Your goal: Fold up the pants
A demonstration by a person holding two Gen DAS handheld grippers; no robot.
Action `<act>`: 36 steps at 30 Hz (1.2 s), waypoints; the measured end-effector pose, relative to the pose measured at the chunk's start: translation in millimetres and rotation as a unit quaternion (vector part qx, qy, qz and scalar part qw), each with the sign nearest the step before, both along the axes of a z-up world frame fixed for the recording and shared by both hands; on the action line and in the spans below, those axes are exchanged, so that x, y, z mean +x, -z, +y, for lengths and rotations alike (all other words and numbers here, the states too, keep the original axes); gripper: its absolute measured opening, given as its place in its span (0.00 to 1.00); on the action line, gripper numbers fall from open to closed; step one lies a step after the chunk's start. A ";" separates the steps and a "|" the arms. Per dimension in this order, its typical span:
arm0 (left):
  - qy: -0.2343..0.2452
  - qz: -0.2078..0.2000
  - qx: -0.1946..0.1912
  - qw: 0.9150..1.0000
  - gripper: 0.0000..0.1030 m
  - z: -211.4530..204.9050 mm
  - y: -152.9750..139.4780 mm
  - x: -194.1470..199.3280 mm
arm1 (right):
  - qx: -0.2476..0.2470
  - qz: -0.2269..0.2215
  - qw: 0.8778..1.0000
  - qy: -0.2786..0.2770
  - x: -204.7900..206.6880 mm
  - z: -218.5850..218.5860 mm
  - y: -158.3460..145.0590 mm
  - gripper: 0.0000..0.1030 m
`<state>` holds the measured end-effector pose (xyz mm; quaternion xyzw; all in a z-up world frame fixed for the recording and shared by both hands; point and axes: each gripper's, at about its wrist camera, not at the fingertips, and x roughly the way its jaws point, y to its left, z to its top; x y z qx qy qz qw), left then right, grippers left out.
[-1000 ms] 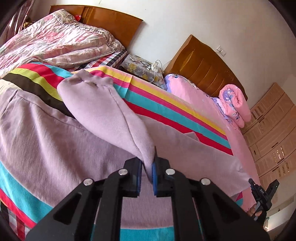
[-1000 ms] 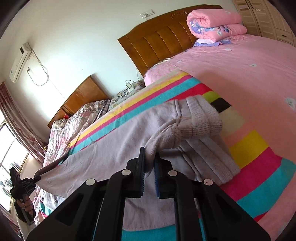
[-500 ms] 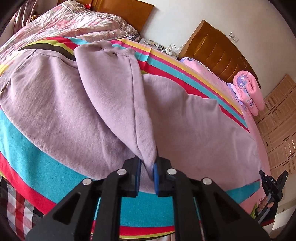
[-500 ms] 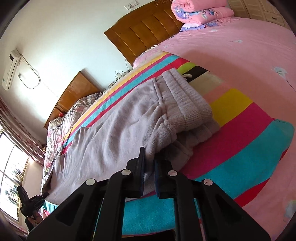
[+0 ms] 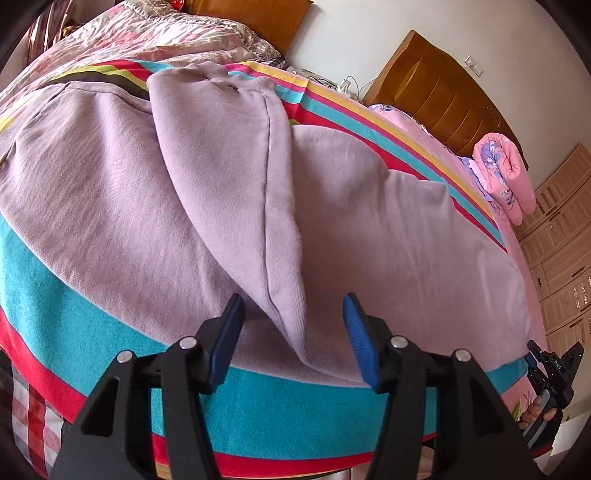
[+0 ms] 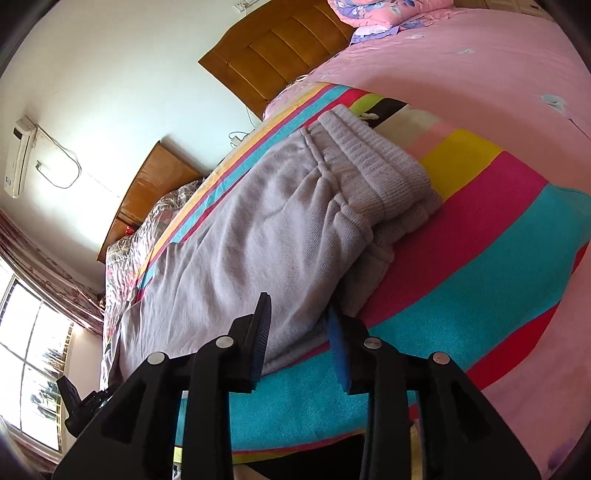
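Lilac pants lie folded lengthwise on a striped blanket, with one leg end turned over the other. My left gripper hovers at the near edge. Its jaws are opening, and the tip of the fold rests loose between the blue pads. In the right wrist view the ribbed waistband lies doubled. My right gripper is opening too, with the pants' near edge between its fingers and not pinched. Each gripper also shows small in the other's view: the right gripper, the left gripper.
The blanket spans two beds with wooden headboards. A pink sheet and a rolled pink quilt lie to the right, a floral quilt to the left. A nightstand with cables sits between the beds, with a wardrobe and a window at the sides.
Both grippers came down toward the blanket with the cloth pinched. Now both sets of jaws have parted and let go, and the pants lie flat on the blanket.
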<state>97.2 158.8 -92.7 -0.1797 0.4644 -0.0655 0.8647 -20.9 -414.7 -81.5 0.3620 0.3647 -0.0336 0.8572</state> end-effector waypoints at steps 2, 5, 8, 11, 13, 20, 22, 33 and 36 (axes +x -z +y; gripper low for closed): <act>0.000 -0.001 0.000 1.000 0.54 0.0 0.6 0.9 | -0.015 0.006 1.000 -0.008 3.0 7.5 0.1 0.31; -0.002 -0.003 0.005 1.000 0.48 0.0 -1.6 2.8 | -0.025 0.006 1.000 -0.003 3.8 10.7 0.9 0.26; 0.008 -0.018 0.047 0.999 0.15 -5.0 -9.8 7.7 | -0.048 0.002 0.999 0.001 2.9 13.6 -3.3 0.11; 0.009 -0.054 0.045 0.997 0.12 -4.7 -28.4 3.8 | -0.057 -0.025 0.998 0.007 -4.0 16.3 -21.3 0.09; 0.005 -0.065 0.043 0.997 0.12 -0.9 -34.2 -0.1 | -0.070 -0.039 0.997 0.003 -5.3 19.1 -33.3 0.09; 0.005 -0.033 0.052 0.998 0.19 5.1 0.1 -0.1 | -0.075 0.015 0.997 -0.001 -3.2 16.2 2.1 0.09; 0.009 -0.031 0.052 0.998 0.38 5.4 -4.6 -2.0 | -0.083 0.022 0.996 0.000 -6.5 15.7 -5.1 0.24; 0.112 -0.129 0.113 0.979 0.87 -80.7 -104.0 33.1 | -0.271 -0.031 0.956 -0.111 57.2 79.4 -82.7 0.63; 0.193 -0.095 0.087 0.973 0.87 -145.3 -83.3 84.0 | -0.268 -0.009 0.944 -0.193 129.5 113.9 -66.8 0.70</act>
